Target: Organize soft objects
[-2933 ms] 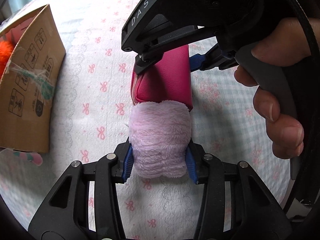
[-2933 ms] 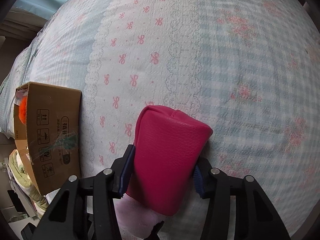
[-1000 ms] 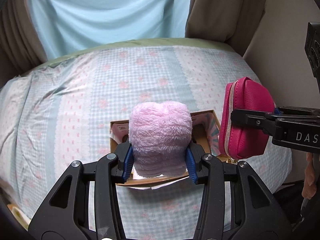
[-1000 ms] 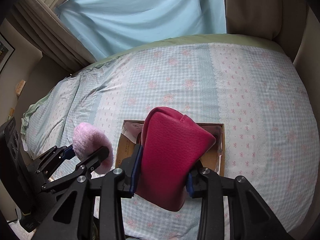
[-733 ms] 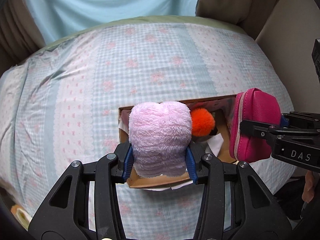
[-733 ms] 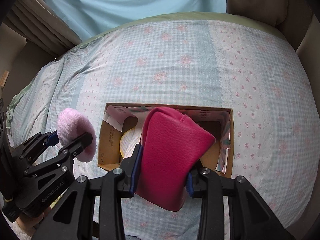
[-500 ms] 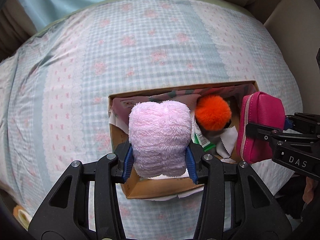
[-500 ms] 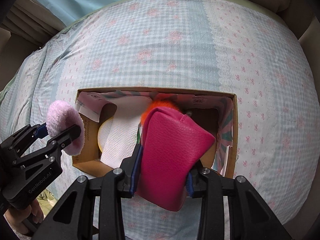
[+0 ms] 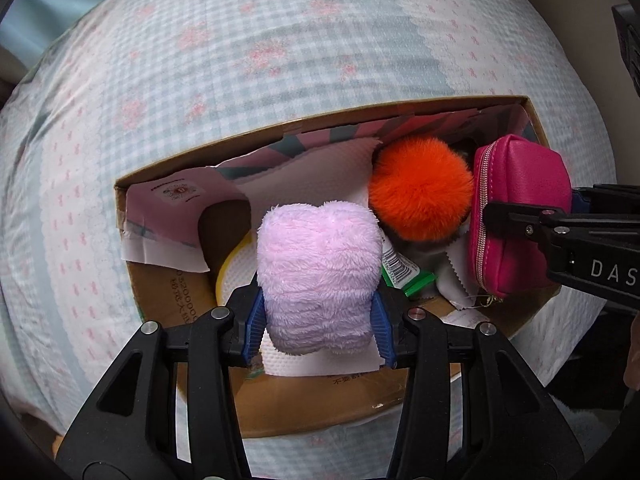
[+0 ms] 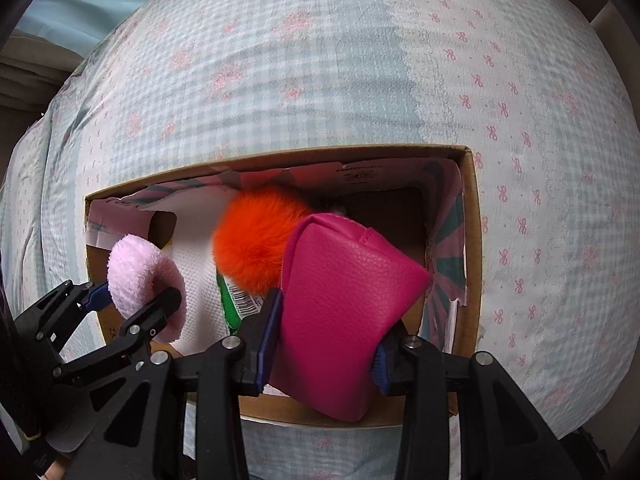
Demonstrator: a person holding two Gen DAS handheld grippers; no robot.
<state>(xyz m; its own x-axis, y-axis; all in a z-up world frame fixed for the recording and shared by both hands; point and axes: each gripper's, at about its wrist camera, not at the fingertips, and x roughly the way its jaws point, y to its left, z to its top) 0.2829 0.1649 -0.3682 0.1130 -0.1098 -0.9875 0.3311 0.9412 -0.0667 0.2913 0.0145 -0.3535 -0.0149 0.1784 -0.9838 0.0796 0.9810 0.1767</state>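
Note:
My left gripper point(image 9: 318, 322) is shut on a fluffy pale pink plush point(image 9: 318, 276) and holds it over the left half of an open cardboard box point(image 9: 320, 412). My right gripper point(image 10: 322, 346) is shut on a magenta zip pouch point(image 10: 344, 320) and holds it over the box's right half point(image 10: 468, 240). In the left wrist view the pouch point(image 9: 520, 216) hangs at the right, clamped by the right gripper's fingers point(image 9: 516, 216). In the right wrist view the plush point(image 10: 140, 284) and left gripper point(image 10: 132, 300) are at the left.
Inside the box lie an orange pompom point(image 9: 420, 188), white mesh cloth point(image 10: 196, 280), a yellow-rimmed pad point(image 9: 230, 272), a green barcoded packet point(image 9: 400, 272) and grey fabric point(image 9: 456, 284). The box sits on a bed with a blue checked, pink-flowered cover point(image 9: 240, 48).
Both grippers have come down closer over the box, which now fills more of both views. Each still holds its object.

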